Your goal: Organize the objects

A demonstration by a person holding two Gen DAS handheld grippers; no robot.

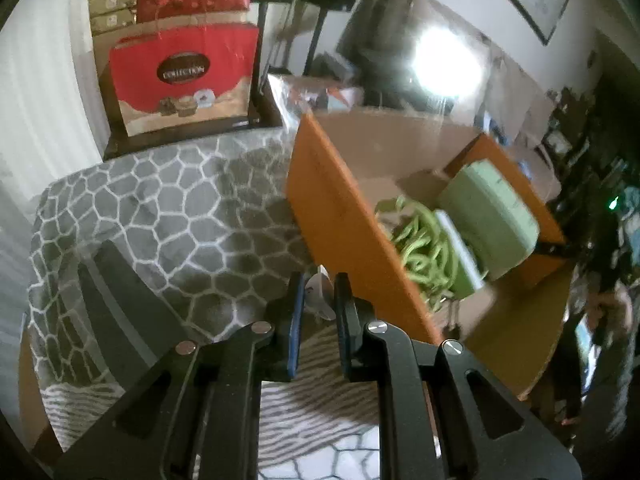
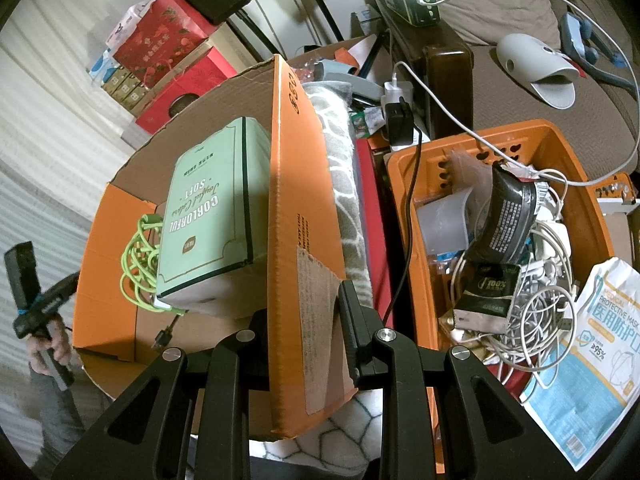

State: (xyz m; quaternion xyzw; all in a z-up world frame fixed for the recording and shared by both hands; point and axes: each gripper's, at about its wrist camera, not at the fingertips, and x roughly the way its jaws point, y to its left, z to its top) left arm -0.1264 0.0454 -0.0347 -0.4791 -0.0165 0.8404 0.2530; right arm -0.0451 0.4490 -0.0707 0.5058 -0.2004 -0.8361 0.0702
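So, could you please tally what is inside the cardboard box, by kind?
Green packs: 1
Green cables: 1
Dark plugs: 1; whether it belongs to the green cable cannot be told
Total: 3, all inside the box

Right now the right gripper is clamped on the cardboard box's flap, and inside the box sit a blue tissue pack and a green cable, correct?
Not quite: the tissue pack is green, not blue, as the right wrist view shows. The right gripper, flap and green cable are as stated.
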